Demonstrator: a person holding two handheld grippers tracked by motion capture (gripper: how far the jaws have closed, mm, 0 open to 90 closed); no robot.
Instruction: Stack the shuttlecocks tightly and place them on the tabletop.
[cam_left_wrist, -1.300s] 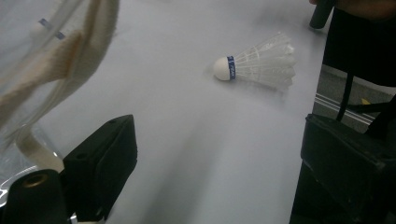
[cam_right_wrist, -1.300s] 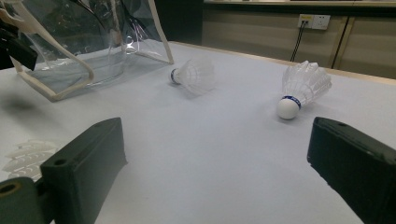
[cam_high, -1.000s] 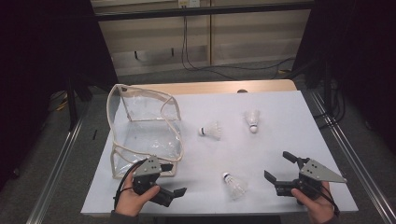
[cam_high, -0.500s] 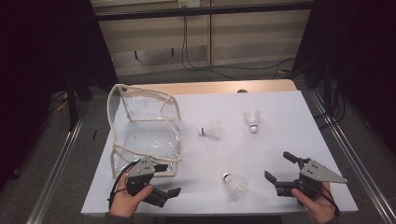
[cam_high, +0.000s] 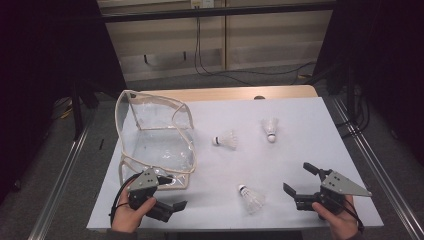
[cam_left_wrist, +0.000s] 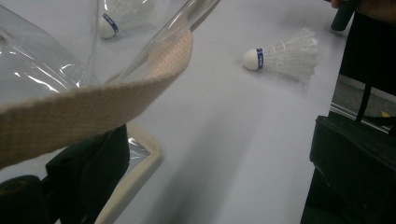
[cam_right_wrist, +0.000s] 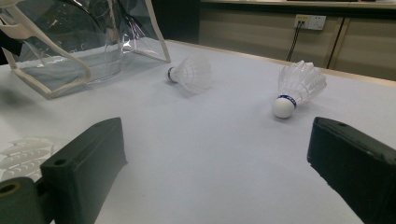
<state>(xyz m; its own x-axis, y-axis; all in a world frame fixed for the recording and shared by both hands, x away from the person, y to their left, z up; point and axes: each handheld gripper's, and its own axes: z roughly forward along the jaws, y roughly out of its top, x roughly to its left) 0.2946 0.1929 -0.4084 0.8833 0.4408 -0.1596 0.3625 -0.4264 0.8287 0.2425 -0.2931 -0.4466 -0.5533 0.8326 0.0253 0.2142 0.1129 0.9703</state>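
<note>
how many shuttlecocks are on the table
3: one beside the clear bag at centre, one farther right, one near the front edge between the grippers. None visible inside the bag.

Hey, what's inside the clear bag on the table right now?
The clear bag looks empty in the high view; its see-through walls show just the table beneath. All three shuttlecocks lie outside it. The near corner behind the left tool is hidden.

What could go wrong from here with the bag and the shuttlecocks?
1. The left hand-held gripper sits at the clear bag's strap, jaws open; closing may catch only soft webbing and tip the bag.
2. The right hand-held gripper is open near the closest shuttlecock; its feathers could crush.
3. All three shuttlecocks lie loose and may roll when nudged.
</note>
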